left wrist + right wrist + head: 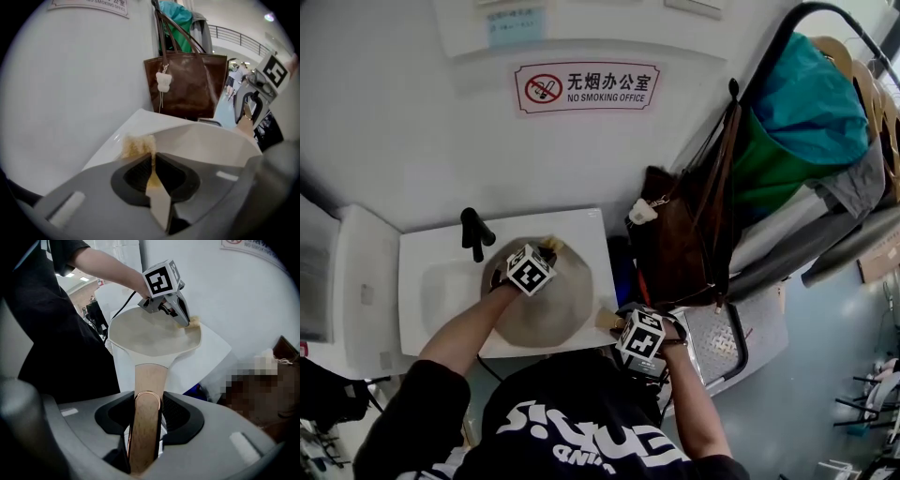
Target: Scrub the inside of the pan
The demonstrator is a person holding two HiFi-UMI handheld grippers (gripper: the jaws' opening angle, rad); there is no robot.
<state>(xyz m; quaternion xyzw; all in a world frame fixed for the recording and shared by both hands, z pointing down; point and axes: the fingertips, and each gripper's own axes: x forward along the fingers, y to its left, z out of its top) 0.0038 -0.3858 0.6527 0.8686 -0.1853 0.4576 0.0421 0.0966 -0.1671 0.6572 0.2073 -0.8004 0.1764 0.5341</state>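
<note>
Right gripper (145,416) clamps the pale wooden handle (149,378) of the cream round pan (150,336), so left gripper (153,158), pinching a tan fibrous scrub pad (137,144), should sweep overlapping circles.

A brown handbag (675,244) with a white charm (643,212) hangs beyond the right gripper (617,326), to its right, under teal and green garments (806,103) on a rack. A black faucet (474,231) stands just left of the left gripper (548,249) on the white sink (431,272). A no-smoking sign (586,86) is on the wall beyond both.
</note>
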